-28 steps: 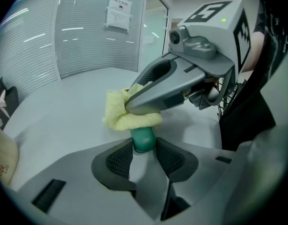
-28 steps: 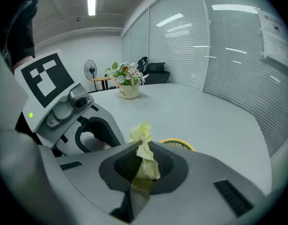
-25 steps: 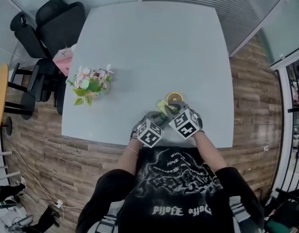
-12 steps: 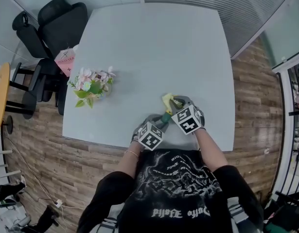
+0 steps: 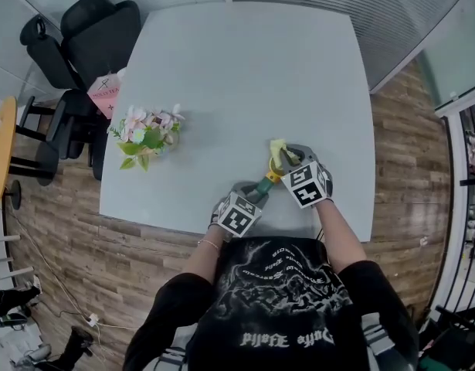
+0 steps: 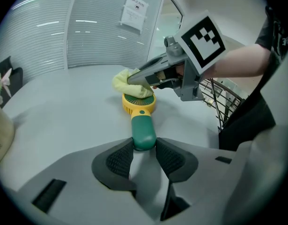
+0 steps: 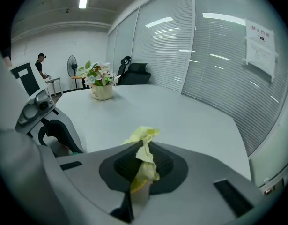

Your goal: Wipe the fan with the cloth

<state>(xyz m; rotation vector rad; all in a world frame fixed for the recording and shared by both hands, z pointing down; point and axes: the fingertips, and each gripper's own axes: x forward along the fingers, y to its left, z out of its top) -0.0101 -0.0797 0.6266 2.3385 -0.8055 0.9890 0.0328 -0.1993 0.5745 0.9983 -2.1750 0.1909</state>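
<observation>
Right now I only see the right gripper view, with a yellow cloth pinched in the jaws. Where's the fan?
Observer: The fan is on the table, near the person's edge, just under your cloth.
Operator: Is anything holding it?
Observer: Yes. The left gripper is closed on the fan's green handle.
Operator: Does my cloth touch it?
Observer: In the left gripper view, the cloth rests on top of the fan's round yellow head.
</observation>
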